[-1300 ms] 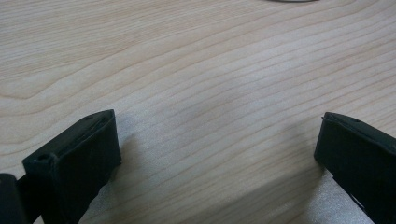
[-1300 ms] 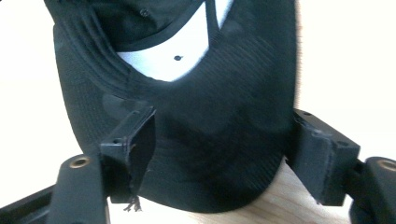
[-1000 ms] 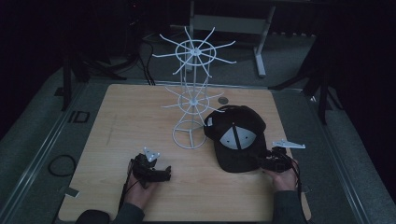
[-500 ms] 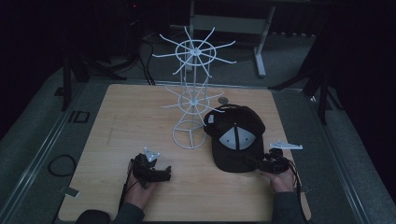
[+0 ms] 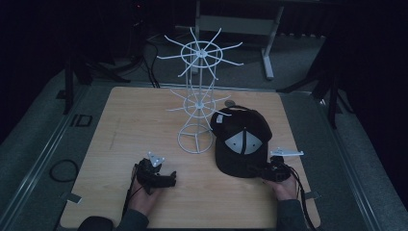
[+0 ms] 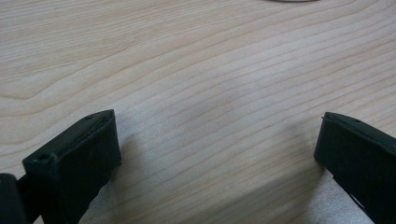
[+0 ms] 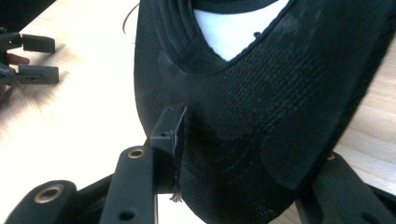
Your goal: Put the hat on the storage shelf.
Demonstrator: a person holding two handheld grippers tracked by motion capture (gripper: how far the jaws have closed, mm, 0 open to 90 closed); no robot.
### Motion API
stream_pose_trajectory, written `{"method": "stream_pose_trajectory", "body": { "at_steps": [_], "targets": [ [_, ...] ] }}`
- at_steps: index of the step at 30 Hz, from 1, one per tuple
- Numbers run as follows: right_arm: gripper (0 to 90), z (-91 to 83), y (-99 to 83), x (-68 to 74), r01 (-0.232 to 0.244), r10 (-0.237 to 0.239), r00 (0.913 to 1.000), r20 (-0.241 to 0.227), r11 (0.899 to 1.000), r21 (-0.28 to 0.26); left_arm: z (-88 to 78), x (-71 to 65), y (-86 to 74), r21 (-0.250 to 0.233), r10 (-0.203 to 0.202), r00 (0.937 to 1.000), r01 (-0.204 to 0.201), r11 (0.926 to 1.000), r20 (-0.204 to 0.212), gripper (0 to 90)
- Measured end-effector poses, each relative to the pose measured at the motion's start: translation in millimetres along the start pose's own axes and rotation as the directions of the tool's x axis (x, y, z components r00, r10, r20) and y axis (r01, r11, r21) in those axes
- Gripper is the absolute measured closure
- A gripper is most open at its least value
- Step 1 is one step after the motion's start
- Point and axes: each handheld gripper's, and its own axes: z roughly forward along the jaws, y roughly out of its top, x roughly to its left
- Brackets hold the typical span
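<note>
A black cap (image 5: 243,139) with a white front panel lies on the wooden table (image 5: 130,120), right of the white wire rack (image 5: 198,103). My right gripper (image 5: 260,169) is at the cap's near brim. In the right gripper view the brim (image 7: 261,93) runs between the jaws. It passes behind the left fingertip (image 7: 169,126) and covers the right one. These jaws have just been closing around the brim, and I see no firm pinch. My left gripper (image 5: 169,179) rests on the table at the front left, open, with bare wood (image 6: 215,93) between its fingers.
The rack stands mid-table on a round wire base (image 5: 195,140), with spoked arms at two levels. Dark stands and cables sit on the floor beyond the table's far edge. A cable loop (image 5: 62,169) lies left of the table.
The right gripper has edged left onto the cap's brim and its jaws have narrowed. The left gripper and the cap stay where they were.
</note>
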Motion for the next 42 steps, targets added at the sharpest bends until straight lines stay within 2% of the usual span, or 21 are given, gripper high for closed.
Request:
{"method": "stream_pose_trajectory", "body": {
  "at_steps": [4,10,12,15,17,21,27,32,35,42],
  "targets": [
    [58.8,4.7,-3.3,-0.5,-0.018,0.019,0.9995,-0.027,1.0,0.015,0.0,0.0,0.0,0.0,0.0,1.0,0.0,1.0,0.0,0.1],
    [72.9,4.5,-4.5,0.2,-0.035,0.034,0.9929,-0.114,0.999,-0.008,0.0,0.0,0.0,0.0,0.0,1.0,0.0,1.0,0.0,0.1],
    [74.5,4.1,-4.2,0.9,-0.046,0.045,0.9914,-0.123,0.999,-0.008,0.0,0.0,0.0,0.0,0.0,1.0,0.0,1.0,0.0,0.1],
    [78.4,2.7,-3.8,1.4,-0.073,0.068,0.9874,-0.143,0.997,-0.032,0.0,0.0,0.0,0.0,0.0,1.0,0.0,1.0,0.0,0.1],
    [81.0,-0.6,-2.7,2.8,-0.089,0.078,0.9861,-0.147,0.994,-0.068,0.0,0.0,0.0,0.0,-0.001,1.0,0.001,1.0,0.0,0.1],
    [81.9,-8.6,-1.2,2.9,-0.113,0.103,0.9904,-0.093,0.987,-0.117,0.0,0.0,0.0,0.0,0.0,1.0,0.0,1.0,0.0,0.1],
    [85.7,-16.9,-2.4,1.8,-0.145,0.141,0.9894,-0.033,0.973,-0.178,0.0,0.1,0.0,0.0,0.002,1.0,-0.002,1.0,-0.001,0.1],
    [86.4,-20.8,-0.4,7.0,-0.117,0.123,0.9922,0.02,0.971,-0.209,0.0,0.1,0.0,0.0,0.002,1.0,-0.002,1.0,-0.001,0.1],
    [86.5,-22.4,0.6,9.4,-0.113,0.129,0.9902,0.054,0.968,-0.225,0.1,0.0,0.0,-0.001,0.0,1.0,0.0,1.0,0.0,0.1],
    [86.5,-26.4,3.6,14.5,-0.093,0.119,0.989,0.088,0.963,-0.253,0.1,-0.1,0.0,-0.001,-0.001,1.0,0.001,1.0,0.0,0.1]
  ]
}}
